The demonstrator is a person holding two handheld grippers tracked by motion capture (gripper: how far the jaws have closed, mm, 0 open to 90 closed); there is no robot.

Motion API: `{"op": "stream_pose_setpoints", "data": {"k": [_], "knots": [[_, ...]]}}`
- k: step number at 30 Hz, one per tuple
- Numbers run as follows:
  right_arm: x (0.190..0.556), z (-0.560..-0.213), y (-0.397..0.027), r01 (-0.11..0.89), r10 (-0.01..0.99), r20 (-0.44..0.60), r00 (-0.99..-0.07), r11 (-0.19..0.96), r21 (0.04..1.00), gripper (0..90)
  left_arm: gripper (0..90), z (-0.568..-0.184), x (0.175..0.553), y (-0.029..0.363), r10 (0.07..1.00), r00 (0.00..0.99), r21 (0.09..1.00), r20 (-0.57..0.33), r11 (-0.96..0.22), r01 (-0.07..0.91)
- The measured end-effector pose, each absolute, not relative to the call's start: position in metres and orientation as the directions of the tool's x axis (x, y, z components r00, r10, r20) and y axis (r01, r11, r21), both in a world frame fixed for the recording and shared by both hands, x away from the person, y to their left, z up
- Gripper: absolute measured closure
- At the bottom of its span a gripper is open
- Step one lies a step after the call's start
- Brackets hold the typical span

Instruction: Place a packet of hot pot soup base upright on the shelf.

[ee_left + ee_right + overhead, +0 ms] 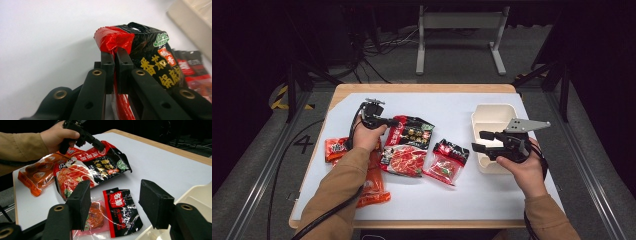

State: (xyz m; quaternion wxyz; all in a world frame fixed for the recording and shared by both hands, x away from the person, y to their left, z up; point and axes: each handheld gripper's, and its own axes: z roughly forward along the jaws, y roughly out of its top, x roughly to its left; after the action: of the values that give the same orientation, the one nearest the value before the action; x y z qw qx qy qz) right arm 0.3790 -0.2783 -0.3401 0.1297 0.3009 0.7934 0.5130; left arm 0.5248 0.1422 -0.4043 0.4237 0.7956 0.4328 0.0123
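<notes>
We have the left gripper [388, 121] pressed together on the top edge of the large red-and-black hotpot base packet [408, 145], which lies near the middle of the white table cover [452, 107], partly overlapping the orange snack bag [372, 180] at its left. In the left gripper view the two black jaws stand almost touching, with the red corner of the packet [113, 41] crumpled and rising between them, so we judge the pinch is made and the lift is only beginning; most of the packet looks to rest on the table. Our right gripper [479, 141] hovers with its jaws spread and nothing between them, just in front of the cream tray [492, 114] at the right side of the table, and its own view looks past the pads [81, 203] at the small red-and-black sachet [120, 211] lying between the big packet and the tray. We take the work to be moving the packets into the tray, with the large one first. The next move calls for raising the packet clear of the orange bag and the small sachet, carrying it rightward over the tray's near wall, and letting go only when it hangs inside. The grip is on a thin corner, so the packet may swing or slip as it comes up.
</notes>
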Motion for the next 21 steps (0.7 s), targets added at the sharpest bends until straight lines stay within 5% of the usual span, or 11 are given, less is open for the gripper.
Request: {"op": "stream_pose_setpoints", "data": {"k": [11, 21], "knots": [[0.375, -0.334, -0.283, 0.336, 0.611, 0.112, -0.784, 0.265, 0.904, 46.2, 87.8, -0.362, 0.495, 0.140, 0.656, 0.689, 0.786, -0.310, -0.231, 0.574], [0.373, -0.330, -0.283, 0.335, 0.605, 0.118, -0.787, 0.260, 0.906, 48.1, 88.2, -0.324, 0.460, 0.138, 0.623, 0.760, 0.875, -0.186, -0.246, 0.416]]}}
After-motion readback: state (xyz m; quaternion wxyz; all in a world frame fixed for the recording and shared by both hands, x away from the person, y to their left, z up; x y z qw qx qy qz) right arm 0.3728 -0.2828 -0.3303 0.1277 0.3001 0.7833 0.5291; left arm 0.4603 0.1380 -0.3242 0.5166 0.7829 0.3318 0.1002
